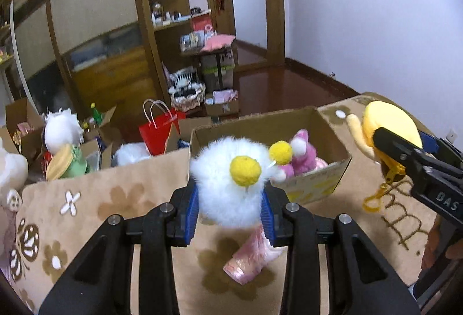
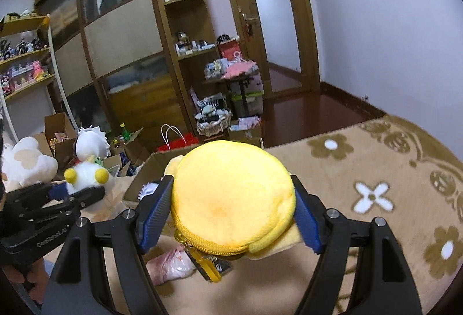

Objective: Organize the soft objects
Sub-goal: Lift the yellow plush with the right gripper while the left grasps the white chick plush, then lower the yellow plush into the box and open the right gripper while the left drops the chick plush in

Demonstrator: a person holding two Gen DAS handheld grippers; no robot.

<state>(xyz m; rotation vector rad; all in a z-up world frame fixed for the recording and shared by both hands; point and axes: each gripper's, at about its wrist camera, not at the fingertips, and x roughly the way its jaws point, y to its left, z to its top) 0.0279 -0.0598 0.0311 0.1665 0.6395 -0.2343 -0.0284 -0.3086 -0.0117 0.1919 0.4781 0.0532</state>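
Left gripper (image 1: pixel 230 206) pinches the white fluffy toy (image 1: pixel 228 184) with yellow pom-poms, bottom centre of the left wrist view, held above the beige rug (image 1: pixel 95 199). Right gripper (image 2: pixel 231 216) clamps the round yellow plush pouch (image 2: pixel 231 199), centre of the right wrist view. Cardboard box (image 1: pixel 315 118) sits mid-frame behind the white toy, pink plush (image 1: pixel 301 153) inside.

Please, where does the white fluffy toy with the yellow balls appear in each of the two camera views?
Left wrist view: the white fluffy toy sits at centre, gripped in the left claw.
Right wrist view: the same toy is small at the left edge, at the tip of that claw.
Shared landmark: the red paper bag on the floor behind the cardboard box.
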